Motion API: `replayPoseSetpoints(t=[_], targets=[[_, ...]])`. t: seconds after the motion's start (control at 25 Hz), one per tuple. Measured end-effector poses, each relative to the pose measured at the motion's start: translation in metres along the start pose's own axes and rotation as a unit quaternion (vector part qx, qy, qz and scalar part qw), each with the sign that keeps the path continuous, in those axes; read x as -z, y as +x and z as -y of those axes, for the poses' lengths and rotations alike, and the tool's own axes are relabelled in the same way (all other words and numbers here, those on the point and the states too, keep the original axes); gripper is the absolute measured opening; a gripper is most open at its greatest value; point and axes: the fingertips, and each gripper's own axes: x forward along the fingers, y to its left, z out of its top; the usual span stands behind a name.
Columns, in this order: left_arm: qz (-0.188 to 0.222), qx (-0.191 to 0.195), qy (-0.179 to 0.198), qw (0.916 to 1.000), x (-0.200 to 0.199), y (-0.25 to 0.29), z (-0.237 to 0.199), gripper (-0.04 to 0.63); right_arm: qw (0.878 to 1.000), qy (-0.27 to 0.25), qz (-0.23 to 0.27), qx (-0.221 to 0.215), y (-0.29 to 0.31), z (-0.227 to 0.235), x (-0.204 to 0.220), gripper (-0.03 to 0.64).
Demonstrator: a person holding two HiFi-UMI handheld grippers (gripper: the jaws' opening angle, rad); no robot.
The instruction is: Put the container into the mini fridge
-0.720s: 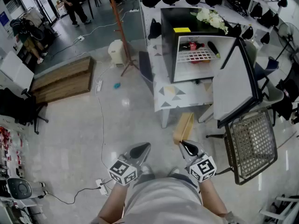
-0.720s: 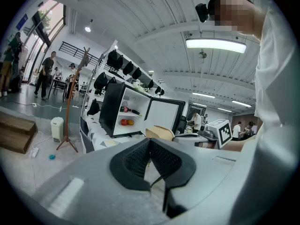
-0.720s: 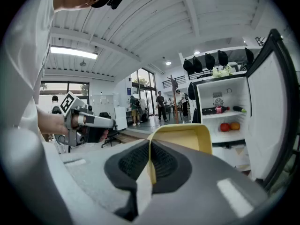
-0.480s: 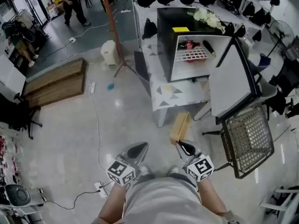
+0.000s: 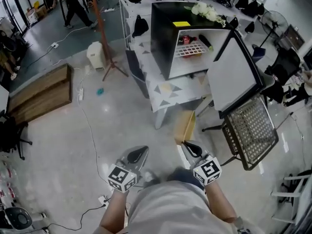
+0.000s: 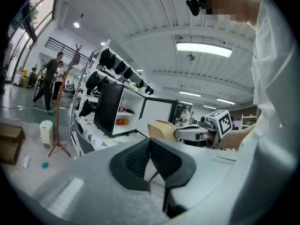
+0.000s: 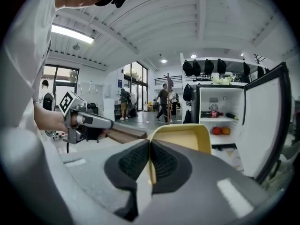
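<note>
A shallow tan-yellow container [image 5: 185, 126] [image 7: 185, 139] hangs in the air, pinched at its near rim by my right gripper [image 5: 190, 147] [image 7: 150, 170]. The black mini fridge [image 5: 175, 30] [image 7: 216, 121] stands ahead on a low patterned table [image 5: 168, 92], its white door [image 5: 234, 74] swung wide open to the right. Bottles lie on its shelf and fruit sits below. My left gripper [image 5: 135, 155] [image 6: 151, 170] hovers beside the right one, jaws closed with nothing between them.
A mesh-backed chair [image 5: 251, 130] stands right of the fridge door. A coat stand [image 5: 102, 33] and a white bin [image 5: 95, 54] are on the left, with wooden steps [image 5: 36, 94] and floor cables [image 5: 92, 130]. People stand far off at the back.
I have walked closer to the fridge, which now sits nearer and further left in the head view. Both grippers keep their pose, the container still held.
</note>
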Motion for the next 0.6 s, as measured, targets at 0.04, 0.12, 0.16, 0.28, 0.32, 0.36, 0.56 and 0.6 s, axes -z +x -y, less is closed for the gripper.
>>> replayPoseSetpoints(t=[0.04,0.12,0.16,0.28,0.32,0.36,0.56,0.6], targets=[[0.002,0.003,-0.001,1.0000,0.000,0.000,-0.003,0.009,1.000,0.001,0.000,0.005,0.001,0.001,0.000,0.012],[0.002,0.008,0.001,1.0000,-0.001,0.003,-0.007,0.009,1.000,0.007,0.000,0.016,0.002,0.005,0.002,0.012],[0.002,0.011,0.002,0.9999,-0.002,0.005,-0.008,0.009,1.000,0.010,-0.002,0.021,0.003,0.008,0.003,0.012],[0.000,0.017,0.003,0.9999,-0.006,0.015,-0.014,0.009,0.999,0.015,-0.006,0.030,0.011,0.019,0.005,0.012],[-0.003,0.016,0.005,0.9998,-0.007,0.019,-0.017,0.009,0.999,0.015,-0.006,0.030,0.015,0.023,0.005,0.012],[-0.006,0.015,0.007,0.9998,-0.008,0.023,-0.020,0.009,0.999,0.013,-0.005,0.029,0.019,0.028,0.005,0.012],[-0.013,-0.003,0.009,0.9999,-0.018,0.056,-0.040,0.009,1.000,0.008,0.001,0.022,0.042,0.066,0.000,0.012],[-0.017,-0.008,0.011,0.9998,-0.021,0.065,-0.044,0.009,1.000,0.010,0.001,0.019,0.047,0.076,-0.001,0.012]])
